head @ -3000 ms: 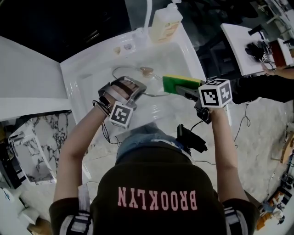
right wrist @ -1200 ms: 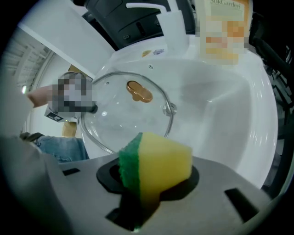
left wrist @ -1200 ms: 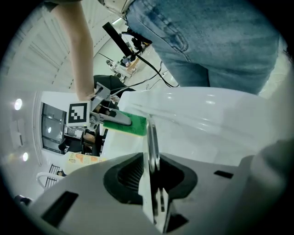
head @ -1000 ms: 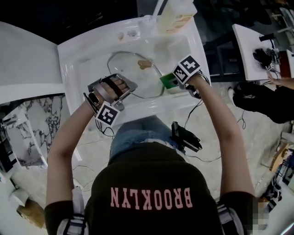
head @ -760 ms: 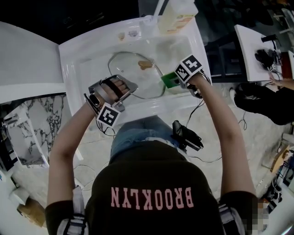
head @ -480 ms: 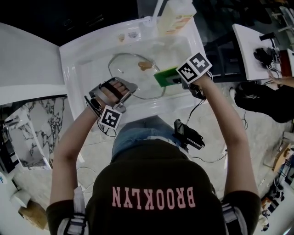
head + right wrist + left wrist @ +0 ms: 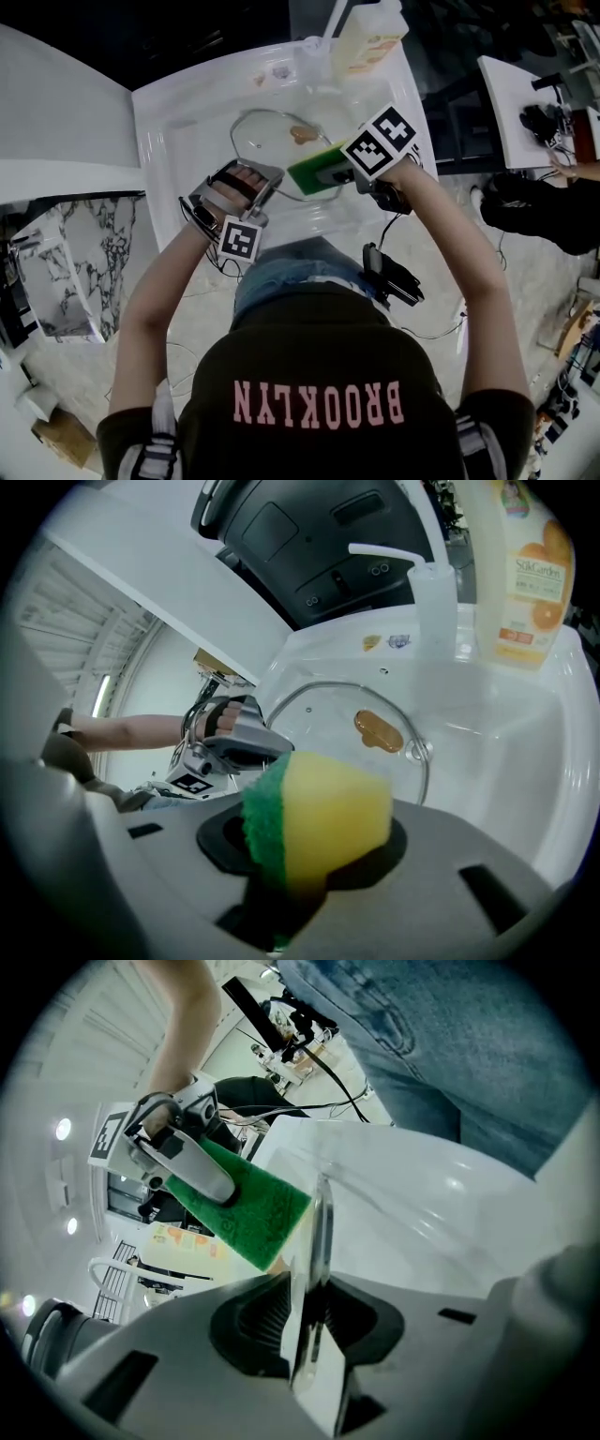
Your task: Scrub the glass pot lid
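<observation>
Glass pot lid [image 7: 272,141] tilted in sink [image 7: 178,122], left gripper [image 7: 265,180] pinching its rim, right gripper [image 7: 330,174] clamping sponge [image 7: 307,172]

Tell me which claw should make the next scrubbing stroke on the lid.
Right. The right claw is shut on the sponge beside the glass lid; the left claw is busy, clamped on its rim.

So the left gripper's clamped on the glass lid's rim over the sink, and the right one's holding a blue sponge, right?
Not blue: the right gripper view shows the sponge in the right gripper is yellow with a green face. The left gripper does clamp the rim of the glass lid over the sink.
</observation>
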